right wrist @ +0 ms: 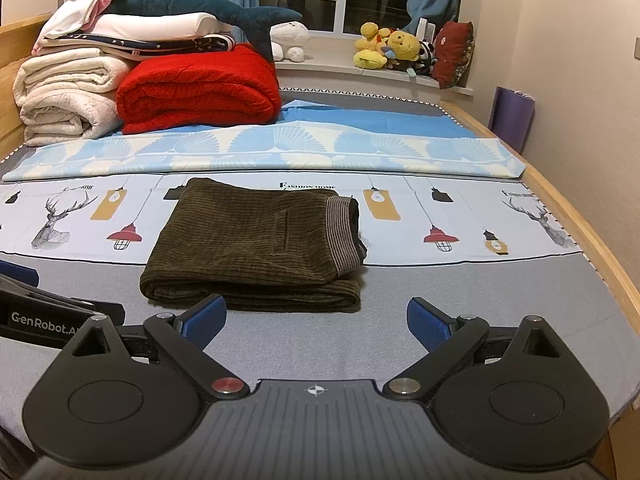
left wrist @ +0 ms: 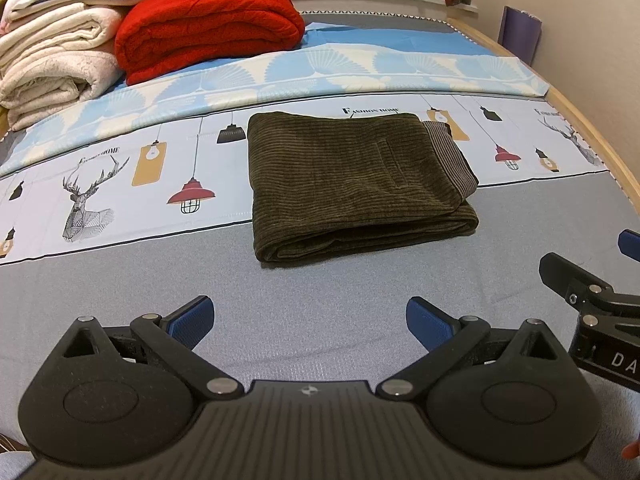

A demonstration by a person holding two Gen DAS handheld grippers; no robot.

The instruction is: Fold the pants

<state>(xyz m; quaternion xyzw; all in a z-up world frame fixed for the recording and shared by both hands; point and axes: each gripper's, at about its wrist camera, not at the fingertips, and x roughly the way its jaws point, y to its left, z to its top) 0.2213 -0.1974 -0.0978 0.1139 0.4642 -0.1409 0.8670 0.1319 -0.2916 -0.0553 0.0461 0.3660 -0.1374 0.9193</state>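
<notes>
Dark olive corduroy pants (left wrist: 352, 184) lie folded into a compact rectangle on the bed, striped waistband at the right end. They also show in the right wrist view (right wrist: 260, 248). My left gripper (left wrist: 310, 322) is open and empty, hovering over the grey sheet short of the pants. My right gripper (right wrist: 316, 322) is open and empty, just in front of the pants' near folded edge. The right gripper's side shows at the right edge of the left wrist view (left wrist: 592, 296); the left gripper's body shows at the left of the right wrist view (right wrist: 44, 312).
A folded red blanket (right wrist: 200, 88) and white blankets (right wrist: 64, 96) are stacked at the bed's far left, a plush shark (right wrist: 192, 4) on top. A blue patterned sheet (right wrist: 264, 152) lies behind the pants. The wooden bed rail (right wrist: 592, 240) runs along the right. Plush toys (right wrist: 392, 48) sit on the windowsill.
</notes>
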